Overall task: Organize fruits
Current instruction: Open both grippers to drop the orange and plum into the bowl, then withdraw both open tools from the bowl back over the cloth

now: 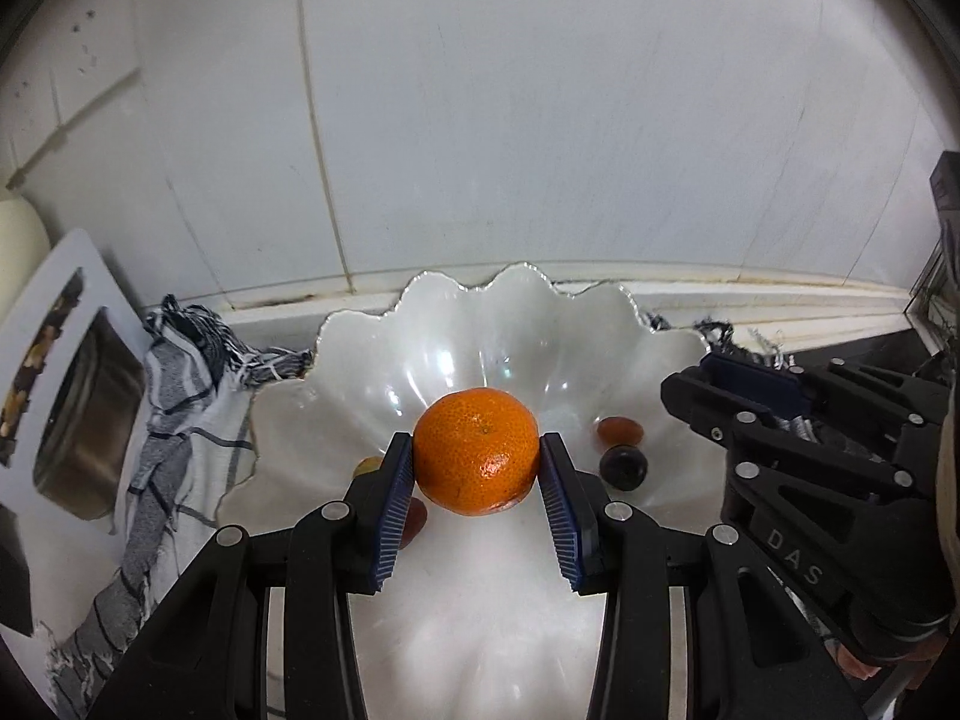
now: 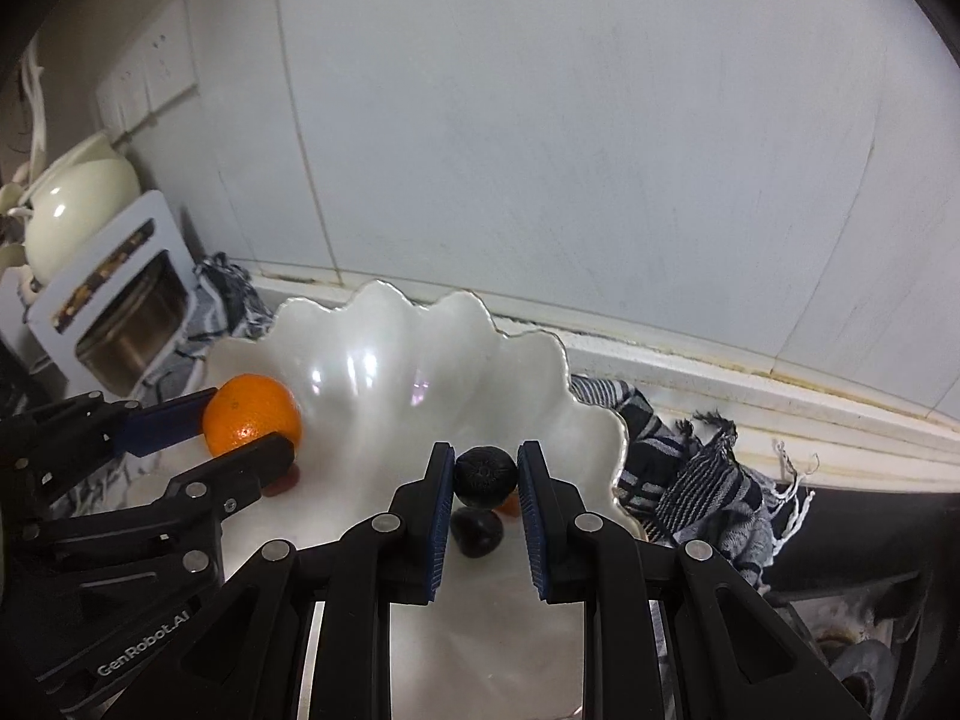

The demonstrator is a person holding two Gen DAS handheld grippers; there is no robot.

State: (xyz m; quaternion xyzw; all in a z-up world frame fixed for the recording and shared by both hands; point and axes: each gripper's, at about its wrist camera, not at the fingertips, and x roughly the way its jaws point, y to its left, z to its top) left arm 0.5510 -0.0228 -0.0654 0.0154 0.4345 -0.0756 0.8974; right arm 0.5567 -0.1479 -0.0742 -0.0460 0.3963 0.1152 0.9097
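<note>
Two grippers over the scalloped white bowl (image 1: 336, 360), each loaded. Left gripper (image 1: 478, 483): blue pads touching both sides of the orange (image 1: 477, 450), probably held above the bowl floor. Right gripper (image 2: 485, 474): clamped on a small dark fruit (image 2: 485, 474), with another dark fruit (image 2: 476, 531) just below the fingertips. Best lowered close to the floor, then opened slowly, one at a time, so nothing rolls into the small fruits already inside.

Bowl (image 1: 288, 420) middle free; right hand-held gripper (image 1: 750, 384) crowds right rim.

White counter (image 1: 750, 300), striped cloth (image 1: 180, 420) under scalloped bowl (image 1: 360, 348)
</note>
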